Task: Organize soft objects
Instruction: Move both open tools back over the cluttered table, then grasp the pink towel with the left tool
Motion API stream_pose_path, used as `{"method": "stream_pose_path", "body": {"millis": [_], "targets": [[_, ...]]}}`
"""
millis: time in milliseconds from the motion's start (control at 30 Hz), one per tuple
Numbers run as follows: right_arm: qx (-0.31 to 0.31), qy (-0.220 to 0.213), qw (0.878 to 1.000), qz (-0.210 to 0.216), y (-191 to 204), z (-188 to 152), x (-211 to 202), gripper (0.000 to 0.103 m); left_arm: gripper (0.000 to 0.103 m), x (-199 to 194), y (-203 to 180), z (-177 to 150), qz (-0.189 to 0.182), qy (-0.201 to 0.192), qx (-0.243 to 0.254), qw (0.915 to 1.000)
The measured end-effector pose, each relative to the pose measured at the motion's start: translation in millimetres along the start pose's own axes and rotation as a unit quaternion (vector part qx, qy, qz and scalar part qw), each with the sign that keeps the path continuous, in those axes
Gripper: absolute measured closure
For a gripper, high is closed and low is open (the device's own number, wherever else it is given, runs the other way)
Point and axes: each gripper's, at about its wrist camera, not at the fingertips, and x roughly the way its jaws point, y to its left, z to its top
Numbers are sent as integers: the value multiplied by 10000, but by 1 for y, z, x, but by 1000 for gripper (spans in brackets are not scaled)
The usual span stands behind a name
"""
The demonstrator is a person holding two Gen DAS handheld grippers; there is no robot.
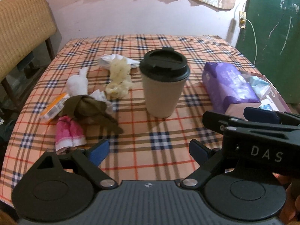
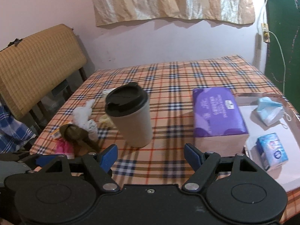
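A heap of soft things lies at the left of the plaid table [image 1: 168, 146]: pink socks [image 1: 69, 134], a brown cloth bundle [image 1: 90, 108], a white plush piece [image 1: 77, 83], a cream mesh wad [image 1: 119, 75] and a white crumpled cloth [image 1: 112, 59]. A purple tissue pack [image 1: 228, 83] lies at the right, also in the right wrist view [image 2: 215, 112]. My left gripper [image 1: 149, 150] is open and empty above the near table edge. My right gripper [image 2: 151, 155] is open and empty; it also shows in the left wrist view [image 1: 247, 116].
A beige cup with a black lid [image 1: 163, 80] stands mid-table. An orange box [image 1: 54, 106] lies by the heap. A pink tray [image 2: 270, 142] at the right holds a blue mask [image 2: 268, 108] and a small blue tissue pack [image 2: 271, 150]. A woven chair [image 2: 37, 65] stands at the left.
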Motion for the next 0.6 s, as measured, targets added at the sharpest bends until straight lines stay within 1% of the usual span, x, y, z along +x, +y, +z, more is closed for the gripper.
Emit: {"method": "stream_pose_path", "body": {"millis": [467,600], "targets": [[-241,88,9991,347,38,-7,14,12,8,-3,32,-13,194,50,-254,9995],[-334,139,9983,461,48,-10,19,12,8,-3,44,-19,174,74,-413,9990]]}}
